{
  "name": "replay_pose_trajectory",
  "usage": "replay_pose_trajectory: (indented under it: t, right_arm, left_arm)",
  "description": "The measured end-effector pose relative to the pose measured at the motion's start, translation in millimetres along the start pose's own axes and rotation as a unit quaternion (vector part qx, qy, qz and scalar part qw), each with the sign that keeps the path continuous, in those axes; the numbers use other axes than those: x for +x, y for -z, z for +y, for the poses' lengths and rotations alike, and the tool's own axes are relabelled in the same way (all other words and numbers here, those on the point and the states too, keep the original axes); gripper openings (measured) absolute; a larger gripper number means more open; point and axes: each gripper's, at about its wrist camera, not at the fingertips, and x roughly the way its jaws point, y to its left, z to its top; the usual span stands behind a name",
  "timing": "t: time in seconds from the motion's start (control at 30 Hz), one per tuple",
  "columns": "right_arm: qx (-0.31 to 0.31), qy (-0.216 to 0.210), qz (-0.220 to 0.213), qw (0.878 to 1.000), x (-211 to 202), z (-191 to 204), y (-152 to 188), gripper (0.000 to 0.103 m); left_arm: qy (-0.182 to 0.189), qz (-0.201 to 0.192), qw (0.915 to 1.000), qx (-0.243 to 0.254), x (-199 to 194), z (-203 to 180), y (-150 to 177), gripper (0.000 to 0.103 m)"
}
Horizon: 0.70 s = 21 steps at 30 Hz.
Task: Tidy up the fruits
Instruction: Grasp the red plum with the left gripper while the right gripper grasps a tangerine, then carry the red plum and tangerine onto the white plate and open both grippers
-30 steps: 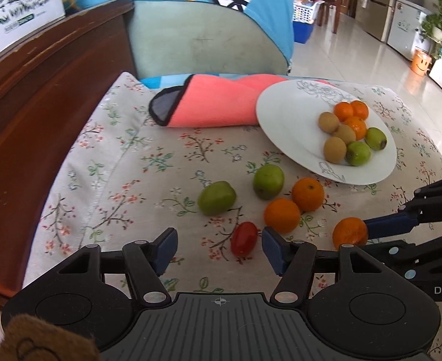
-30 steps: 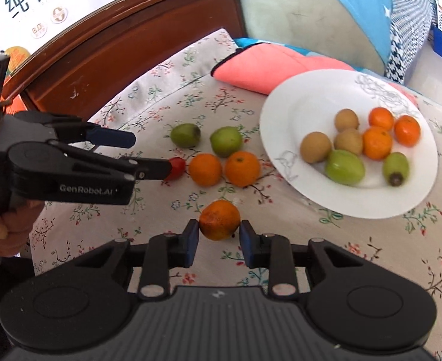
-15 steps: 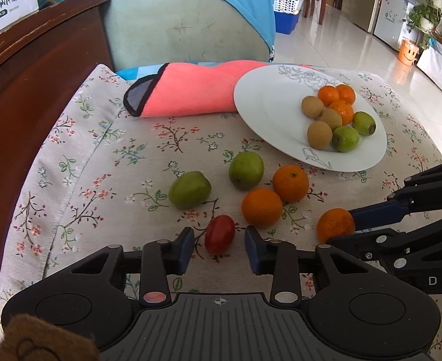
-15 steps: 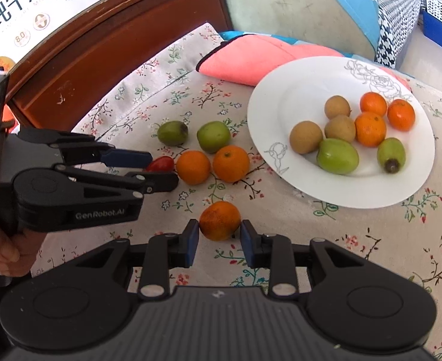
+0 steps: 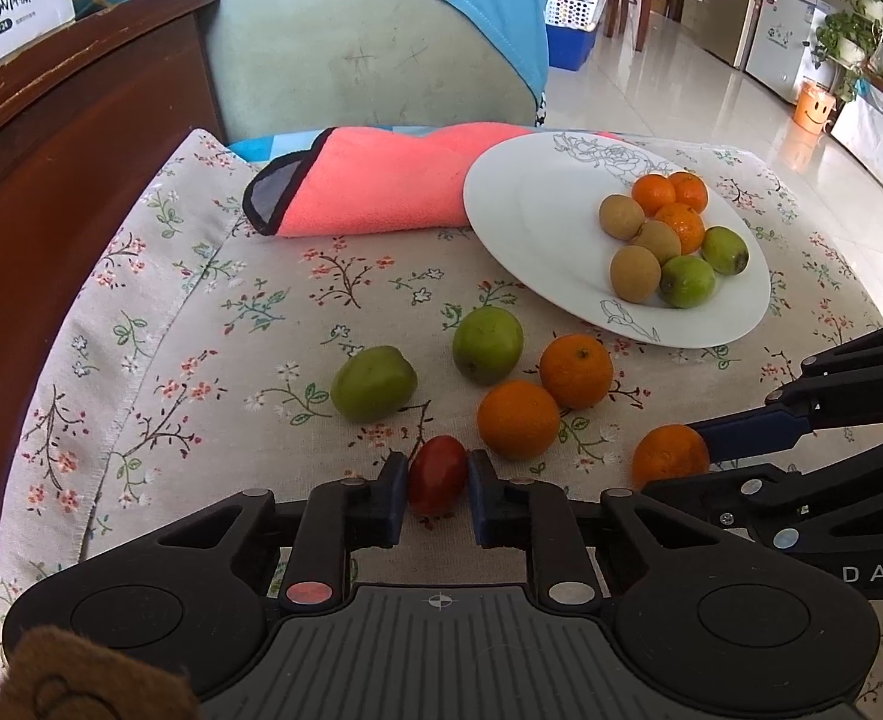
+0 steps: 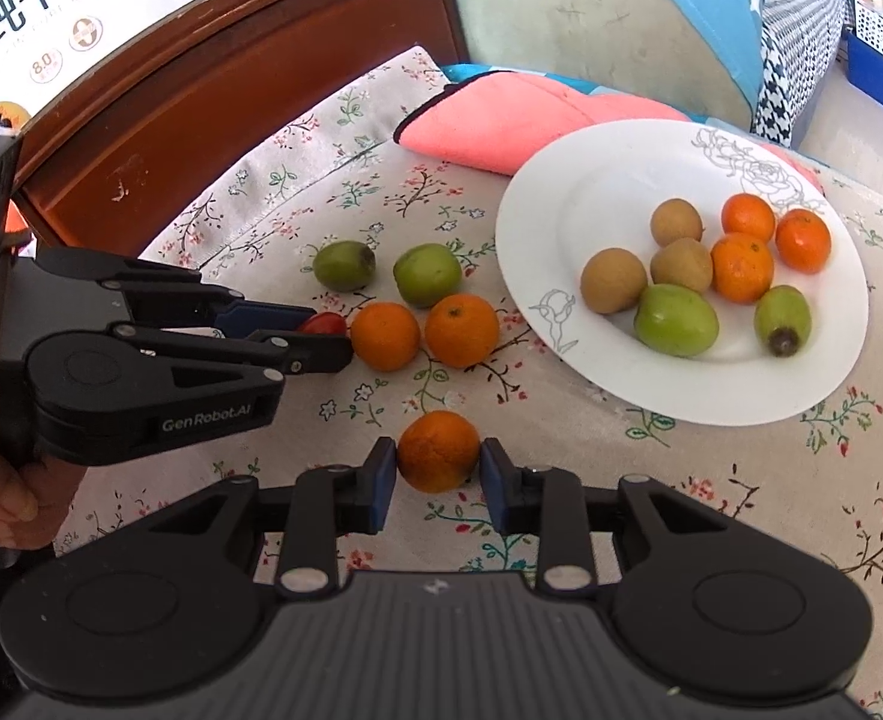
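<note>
On the floral cloth (image 5: 159, 324), a small red fruit (image 5: 437, 474) is clamped between the pads of the left gripper (image 5: 438, 495), jaws drawn in tight on it; the fruit is seen resting on the cloth. An orange (image 6: 438, 450) is pinched between the pads of the right gripper (image 6: 438, 483), also down on the cloth.

Loose fruit is crowded just beyond the red fruit: two oranges (image 5: 519, 419) (image 5: 575, 371) touching each other, and two green fruits (image 5: 373, 383) (image 5: 488, 344) behind them, slightly apart. From the right wrist view the nearer orange is seen right at the left gripper's fingertips. The right gripper's dark linkage is seen crossing the lower right of the left wrist view. A folded pink towel (image 5: 375, 186) is laid at the far side, its end tucked under the plate's rim.

A white plate (image 6: 561, 204) with a line-drawn flower pattern is set to the right, tilted up on the towel. Held in it: three oranges, three brown round fruits, two green fruits, all bunched together on the right half.

The cloth is spread over a cushioned surface, bordered on the left by a dark wooden panel (image 5: 51, 180). A pale green chair back (image 5: 369, 60) draped with blue fabric is seen behind. A milk carton box (image 6: 51, 6) is propped above the wood. A glossy tiled floor (image 5: 681, 96), a blue crate and potted plants are visible further off. A person's hand (image 6: 15, 498) is wrapped round the left gripper's handle.
</note>
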Motion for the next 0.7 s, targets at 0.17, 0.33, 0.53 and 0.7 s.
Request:
replay_pose_trajectory:
  t: [0.17,0.33,0.53,0.7]
  right_arm:
    - [0.003,-0.004,-0.002,1.0,-2,0,-2,0.03]
    - [0.007,-0.01,-0.015,1.0,-10,-1,-5,0.03]
    - [0.015,-0.013,-0.035,0.999,-22,-5,-14,0.03]
    - [0.026,-0.013,-0.061,0.998,-37,-13,-24,0.03]
  left_arm:
    - [-0.001,0.0,1.0,0.004,-4,-2,0,0.019]
    - [0.0,-0.009,1.0,-0.004,-13,0,-4,0.019]
    - [0.001,-0.03,0.9993,-0.021,-28,2,-14,0.019]
    - [0.01,-0.052,0.9982,-0.029,-39,-2,-25,0.019]
